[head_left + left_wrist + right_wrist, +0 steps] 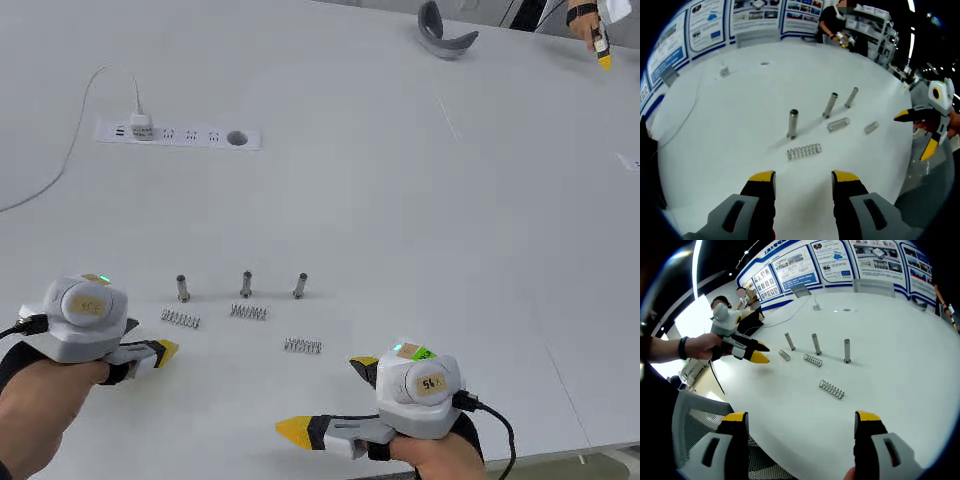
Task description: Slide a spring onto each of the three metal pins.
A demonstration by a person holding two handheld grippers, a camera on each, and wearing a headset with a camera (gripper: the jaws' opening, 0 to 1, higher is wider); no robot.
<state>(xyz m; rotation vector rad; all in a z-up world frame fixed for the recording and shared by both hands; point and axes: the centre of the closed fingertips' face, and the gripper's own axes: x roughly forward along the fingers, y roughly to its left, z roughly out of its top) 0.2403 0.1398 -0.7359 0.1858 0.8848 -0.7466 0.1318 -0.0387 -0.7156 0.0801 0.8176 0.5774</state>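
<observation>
Our left gripper [804,178] hung by the near edge of the desk [420,220], leftward, jaws apart and empty; our right gripper [801,418] hung along that same edge, jaws wide, holding nothing. Just past them three springs [249,312] lay flat, apart, and behind these three pins [246,283] stood upright in a row. We judged the springs light, thin-wired and quick to roll or squash, best pinched gently across the coils near one end. Its smooth white top looked slippery; a power strip [180,134] lay toward the far edge, posters [840,260] beyond
</observation>
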